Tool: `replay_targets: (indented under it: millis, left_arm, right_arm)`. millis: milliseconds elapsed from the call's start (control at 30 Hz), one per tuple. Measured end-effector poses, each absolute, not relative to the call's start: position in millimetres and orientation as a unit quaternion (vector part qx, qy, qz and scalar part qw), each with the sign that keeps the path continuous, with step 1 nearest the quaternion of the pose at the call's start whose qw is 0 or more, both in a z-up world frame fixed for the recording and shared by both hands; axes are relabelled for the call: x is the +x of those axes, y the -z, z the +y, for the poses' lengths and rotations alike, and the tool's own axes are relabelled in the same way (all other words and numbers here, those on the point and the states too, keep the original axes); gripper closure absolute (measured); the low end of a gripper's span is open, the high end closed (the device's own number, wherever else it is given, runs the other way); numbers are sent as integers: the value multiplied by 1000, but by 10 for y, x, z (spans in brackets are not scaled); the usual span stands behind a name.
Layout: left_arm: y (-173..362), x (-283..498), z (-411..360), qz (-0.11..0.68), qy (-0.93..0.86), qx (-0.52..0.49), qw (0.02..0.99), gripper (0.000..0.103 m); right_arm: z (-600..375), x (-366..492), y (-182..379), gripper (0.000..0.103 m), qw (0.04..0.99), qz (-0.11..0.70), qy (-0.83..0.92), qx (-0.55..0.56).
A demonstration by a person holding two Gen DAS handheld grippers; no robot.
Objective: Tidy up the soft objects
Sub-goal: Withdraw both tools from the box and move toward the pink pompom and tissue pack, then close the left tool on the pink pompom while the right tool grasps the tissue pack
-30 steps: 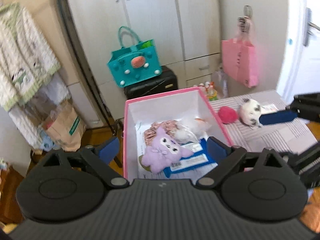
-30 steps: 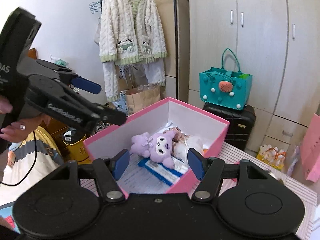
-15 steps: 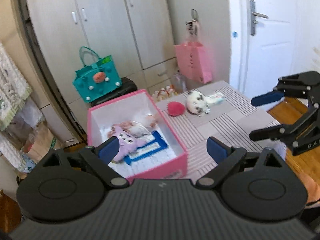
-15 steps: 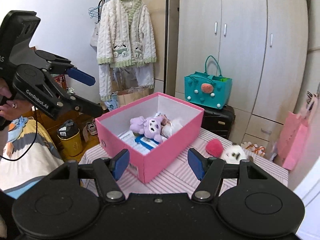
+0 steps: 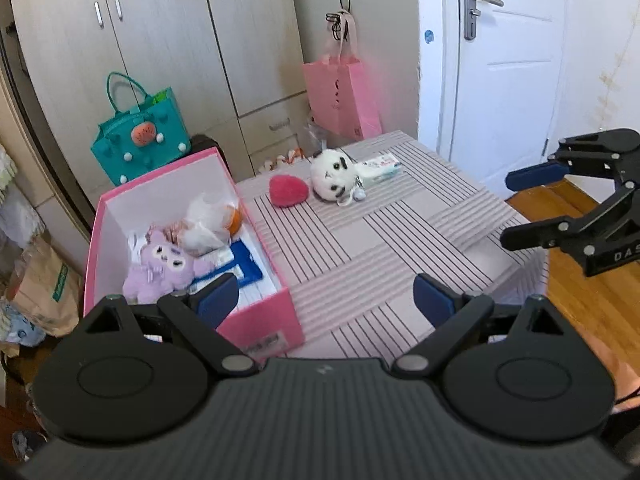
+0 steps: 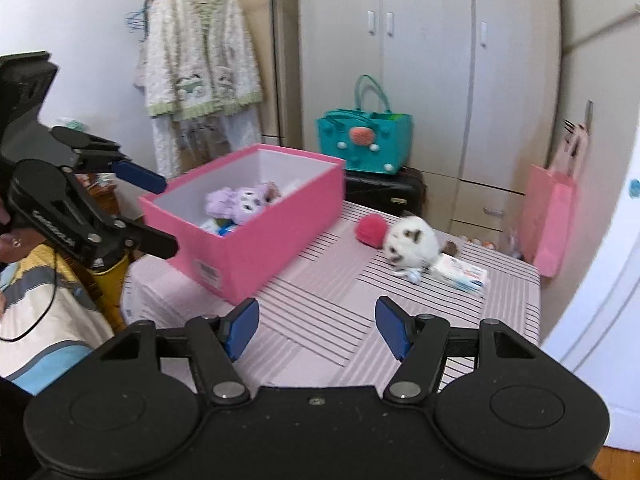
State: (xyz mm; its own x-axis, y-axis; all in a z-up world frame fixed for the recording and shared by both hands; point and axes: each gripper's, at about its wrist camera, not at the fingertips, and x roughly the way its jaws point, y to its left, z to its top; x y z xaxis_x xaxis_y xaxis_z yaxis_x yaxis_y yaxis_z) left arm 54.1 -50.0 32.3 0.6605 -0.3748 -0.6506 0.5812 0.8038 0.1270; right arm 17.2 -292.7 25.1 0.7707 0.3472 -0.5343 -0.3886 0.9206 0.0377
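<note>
Both grippers hover empty over the striped table [image 5: 400, 232].
Left gripper [image 5: 326, 300] and right gripper [image 6: 316, 330] gape; white plush [image 5: 334, 176] and red plush [image 5: 288, 191], seemingly touching, lie beside the pink box [image 5: 276, 316].

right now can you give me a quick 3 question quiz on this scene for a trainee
1. True or false: the purple plush lies inside the pink box.
2. Which lies on the striped table beside the white plush? A) red pom-pom B) teal bag C) cardigan
3. What does the right gripper hold?

Key
1. True.
2. A, the red pom-pom.
3. Nothing; its jaws stand open and empty, as do the left gripper's.
</note>
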Motion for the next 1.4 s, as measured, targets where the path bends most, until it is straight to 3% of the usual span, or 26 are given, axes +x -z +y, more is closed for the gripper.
replay_targets:
  millis: [167,433,833,1233,1400]
  left_arm:
    - [-108,620,-755,245,219,201,923,8]
    - [150,967,-1104,224,192,181,938,8]
    - [460,1566,-1562,237,171,119,949,12]
    - [555,2437,-1699,293,120,22,948,29]
    - [691,2702,-1717,330,101,-9,938,34]
  right_arm:
    - [-3124,316,-140,34,950,255,-182,-7]
    - [-3288,693,73,34,962,236,-136,-9]
    - [-3745,1477,585,33,965,249,-83,10]
    - [-3740,2379,917,32,947,312,-70,38]
    - [-3710,2511,970,16,948,308,-59,53]
